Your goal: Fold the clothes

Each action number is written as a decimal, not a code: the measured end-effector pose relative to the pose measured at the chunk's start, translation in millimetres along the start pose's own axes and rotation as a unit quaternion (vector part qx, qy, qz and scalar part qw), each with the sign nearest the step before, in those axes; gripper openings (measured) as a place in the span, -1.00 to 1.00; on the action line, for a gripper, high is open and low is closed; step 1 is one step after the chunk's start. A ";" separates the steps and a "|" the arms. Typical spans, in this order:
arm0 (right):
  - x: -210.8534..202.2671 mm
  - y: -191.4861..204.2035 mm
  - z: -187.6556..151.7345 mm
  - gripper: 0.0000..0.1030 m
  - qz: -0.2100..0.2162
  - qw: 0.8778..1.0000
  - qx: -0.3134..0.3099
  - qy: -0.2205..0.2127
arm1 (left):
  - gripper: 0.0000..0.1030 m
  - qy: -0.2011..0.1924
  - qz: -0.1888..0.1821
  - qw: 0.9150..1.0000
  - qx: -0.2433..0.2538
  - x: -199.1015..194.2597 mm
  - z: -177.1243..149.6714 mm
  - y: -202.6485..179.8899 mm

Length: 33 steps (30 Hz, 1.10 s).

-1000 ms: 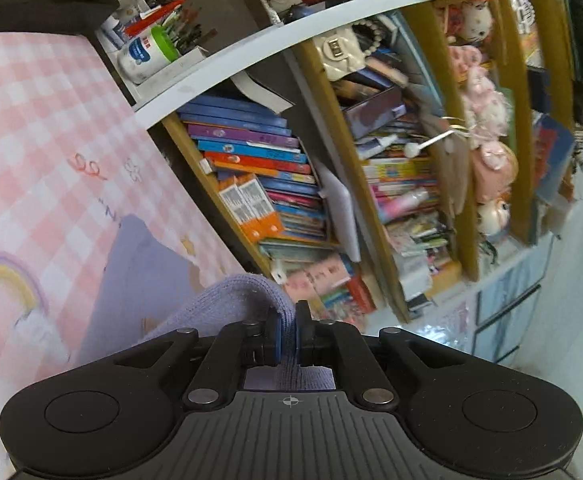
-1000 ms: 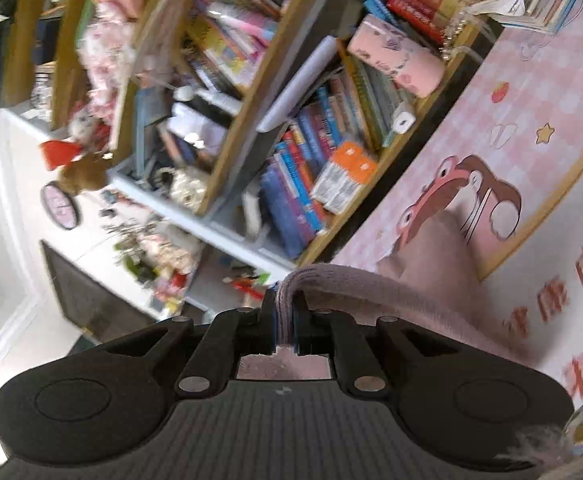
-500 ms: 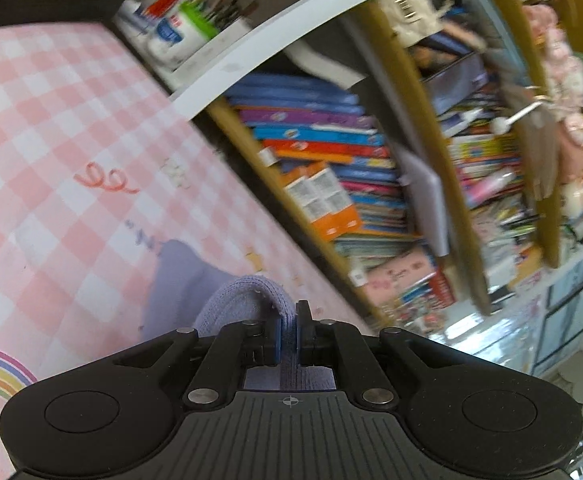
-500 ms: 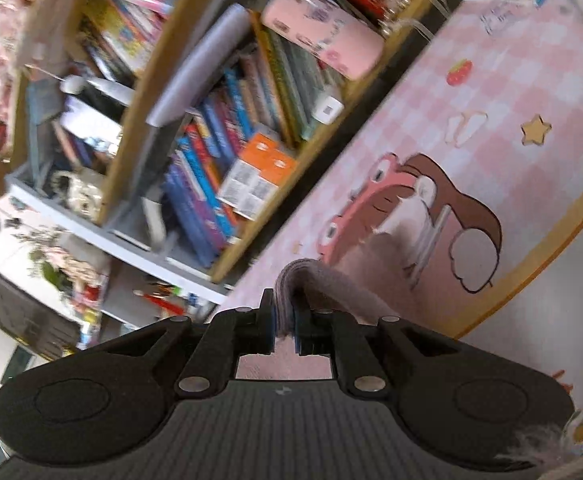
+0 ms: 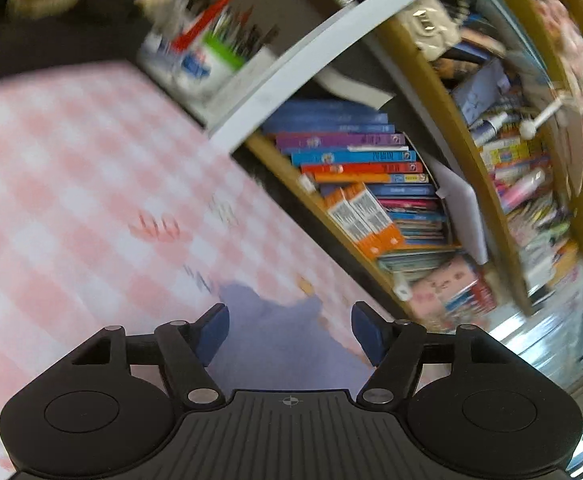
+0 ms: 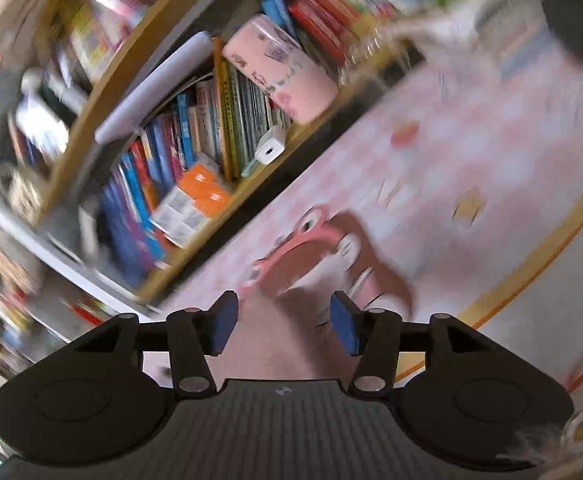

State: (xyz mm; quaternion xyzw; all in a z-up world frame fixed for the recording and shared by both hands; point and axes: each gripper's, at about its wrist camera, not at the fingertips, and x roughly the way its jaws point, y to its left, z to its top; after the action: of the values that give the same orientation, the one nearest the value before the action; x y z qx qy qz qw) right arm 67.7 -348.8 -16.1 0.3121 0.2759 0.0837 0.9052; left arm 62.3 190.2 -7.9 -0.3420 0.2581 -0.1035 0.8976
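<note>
A lavender garment (image 5: 287, 340) lies flat on the pink checked tablecloth (image 5: 71, 200) in the left wrist view, just beyond my left gripper (image 5: 289, 330), which is open with the cloth showing between its blue pads. In the right wrist view the same knit cloth looks pinkish (image 6: 279, 340) and lies under and ahead of my right gripper (image 6: 283, 324), also open and holding nothing. Both views are motion-blurred.
A wooden bookshelf (image 5: 371, 184) packed with books lines the table's far edge. A pen holder (image 5: 207, 56) stands at the shelf's end. A pink pencil case (image 6: 279, 68) lies on the books in the right view. A cartoon print (image 6: 311, 240) and an orange curved line mark the cloth.
Both grippers were shut on a raised fold of the garment; both have now opened and let it go, and the cloth lies flat on the table.
</note>
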 end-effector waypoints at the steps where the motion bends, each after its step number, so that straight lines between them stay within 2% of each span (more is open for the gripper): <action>1: -2.5 5.6 0.7 -0.03 -0.014 0.999 -0.032 -0.004 | 0.33 0.004 0.010 1.000 0.026 1.6 -0.4 -5.7; 3: -1.7 24.2 -3.7 -0.04 -0.039 0.992 -0.123 -0.008 | 0.32 0.016 0.025 0.997 0.077 7.5 -2.4 -17.4; 5: 3.9 37.5 -9.1 -0.09 -0.053 0.982 -0.182 -0.008 | 0.31 0.031 0.037 0.990 0.135 19.2 -7.2 -33.3; 8: 18.2 39.2 -11.9 -0.15 -0.058 0.980 -0.190 0.008 | 0.28 0.038 0.075 0.970 0.228 38.9 -20.0 -56.5; 10: 27.7 40.4 -13.8 -0.19 -0.061 0.979 -0.195 0.019 | 0.22 0.049 0.093 0.959 0.265 52.7 -26.6 -65.3; 11: 32.5 40.9 -14.7 -0.22 -0.063 0.978 -0.198 0.024 | 0.10 0.059 0.098 0.957 0.268 58.6 -27.1 -65.6; 12: 37.3 41.5 -15.7 -0.31 -0.064 0.977 -0.200 0.030 | -0.09 0.069 0.103 0.955 0.270 64.4 -27.3 -65.4; 13: 42.0 42.1 -16.6 -0.45 -0.066 0.976 -0.203 0.035 | -0.18 0.080 0.107 0.953 0.271 70.2 -27.5 -65.3; 14: 46.8 42.7 -17.6 -0.57 -0.067 0.976 -0.205 0.041 | -0.46 0.084 0.114 0.954 0.264 73.5 -26.1 -62.6; 15: 51.6 43.2 -18.5 -0.81 -0.069 0.975 -0.208 0.046 | -0.92 0.085 0.115 0.956 0.258 74.3 -24.9 -59.7; 16: 56.4 43.8 -19.4 -0.88 -0.070 0.974 -0.211 0.052 | -0.91 0.086 0.107 0.959 0.246 73.4 -22.4 -55.7; 19: 59.5 41.4 -20.2 -0.89 -0.071 0.975 -0.203 0.052 | -0.92 0.055 0.068 0.974 0.210 54.7 -16.9 -50.7; 22: 60.2 38.1 -20.5 -0.89 -0.072 0.978 -0.191 0.047 | -0.92 0.034 0.047 0.980 0.188 46.2 -14.6 -51.5; 25: 60.8 34.7 -20.8 -0.89 -0.072 0.980 -0.180 0.043 | -0.91 0.065 0.074 0.979 0.177 62.4 -16.3 -39.7; 29: 61.6 30.3 -21.3 -0.88 -0.072 0.983 -0.164 0.038 | -0.90 0.070 0.071 0.984 0.148 62.1 -16.8 -25.8; 32: 51.0 27.7 -16.8 -0.72 -0.055 0.986 -0.153 0.038 | -0.80 0.066 0.061 0.986 0.139 51.5 -14.1 -23.3; 33: 45.1 26.0 -14.5 -0.59 -0.045 0.988 -0.146 0.038 | -0.69 0.065 0.057 0.987 0.136 47.9 -13.1 -22.5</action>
State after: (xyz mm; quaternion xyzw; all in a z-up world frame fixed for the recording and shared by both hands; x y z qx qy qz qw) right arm 97.9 -306.1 -29.9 0.1602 0.3085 0.0936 0.9330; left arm 95.5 148.8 -20.1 -0.1941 0.3188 -0.1081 0.9214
